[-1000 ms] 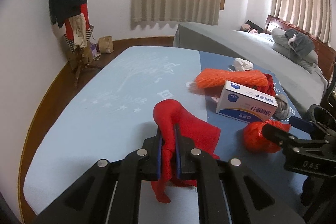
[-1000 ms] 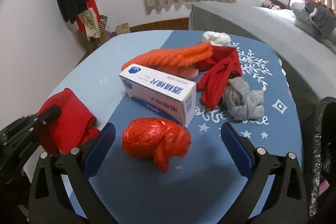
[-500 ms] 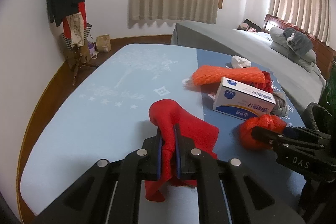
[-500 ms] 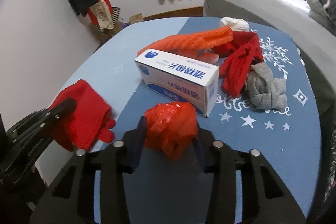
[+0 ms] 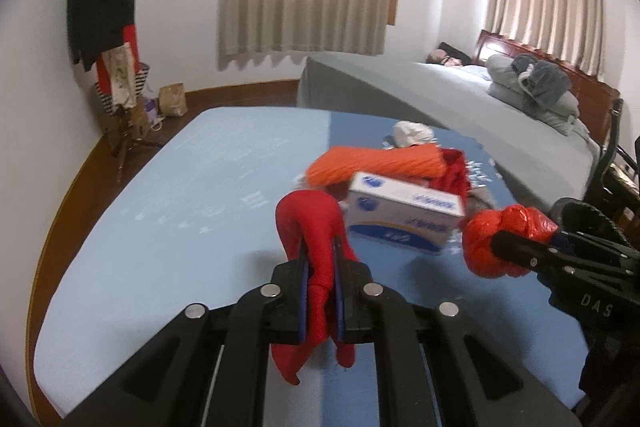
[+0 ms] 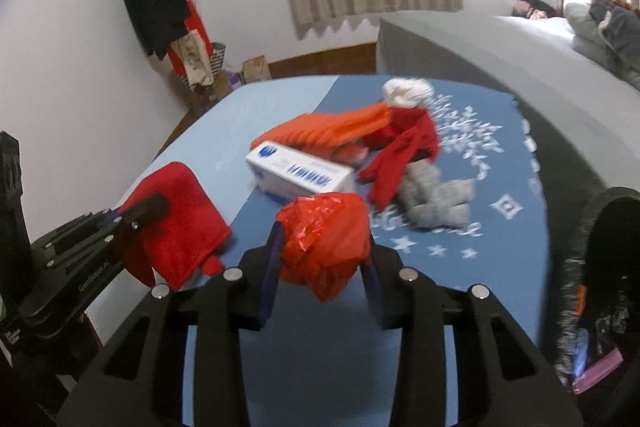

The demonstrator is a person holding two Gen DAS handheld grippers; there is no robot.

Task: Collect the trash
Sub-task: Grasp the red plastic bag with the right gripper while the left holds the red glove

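Blue desk (image 5: 168,227): two-tone cloth, pale on the left, darker with white stars and leaves on the right; it carries all the loose things.
Bed (image 5: 460,99): grey cover, beyond the desk's far edge.
Coat rack (image 5: 108,11): dark coat hanging, by the wall on the left.
White box (image 6: 300,177): blue print, lying mid-desk, touching the orange mesh roll (image 6: 332,127) behind it.
Red garment (image 6: 404,151): draped just right of the box, beside the grey knotted cloth (image 6: 436,201); white bundle (image 6: 406,93) at the far end.
Red cloth (image 5: 316,247): pinched between the left gripper (image 5: 320,287) fingers, which are closed tight on it; its ends dangle above the desk.
Red plastic bag (image 6: 326,243): crumpled, clamped between the right gripper (image 6: 322,267) fingers, closed partway around it, in front of the box.
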